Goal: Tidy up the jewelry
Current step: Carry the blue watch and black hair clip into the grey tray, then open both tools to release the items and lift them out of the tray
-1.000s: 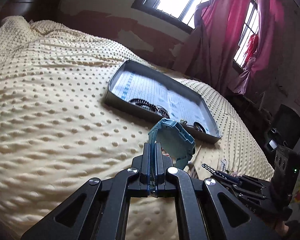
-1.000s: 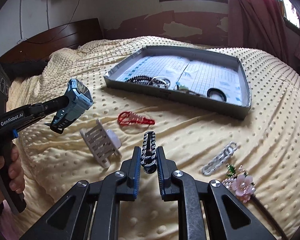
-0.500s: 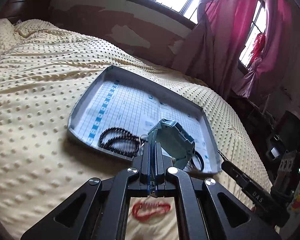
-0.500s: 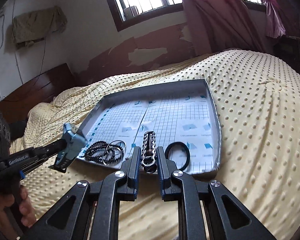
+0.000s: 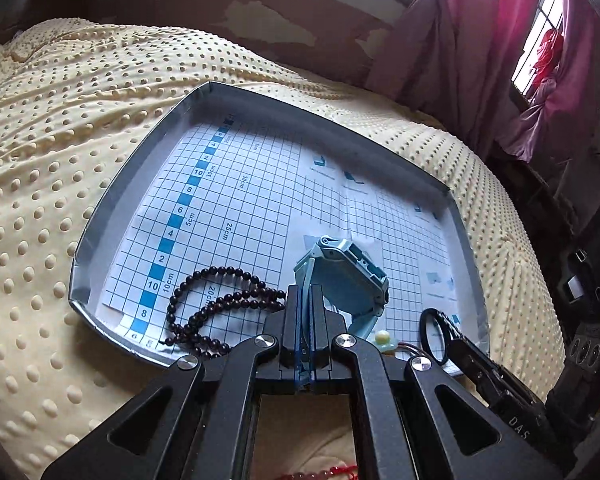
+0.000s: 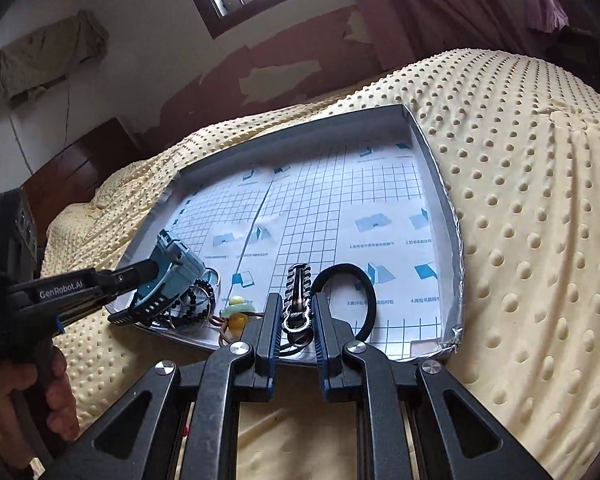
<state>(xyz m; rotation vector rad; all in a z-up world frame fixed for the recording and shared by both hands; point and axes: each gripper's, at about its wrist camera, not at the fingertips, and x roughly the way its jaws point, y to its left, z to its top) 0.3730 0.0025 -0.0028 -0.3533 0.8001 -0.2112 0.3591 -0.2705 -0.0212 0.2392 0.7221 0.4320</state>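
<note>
Left gripper: clamped on strap of light-blue watch, held above near edge of grey tray, over dark bead bracelet. Right gripper: narrow, fingers gripping black-and-silver chain bracelet at tray's near edge, beside black hair tie. Tray resting on yellow dotted bedspread.

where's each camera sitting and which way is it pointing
Left wrist: on the left gripper, facing forward and down over the tray; its fingers clamp the blue watch.
Right wrist: on the right gripper, facing the tray's near edge; it holds a metal chain bracelet; a hand shows.
Shared: tray, watch, black hair tie.
</note>
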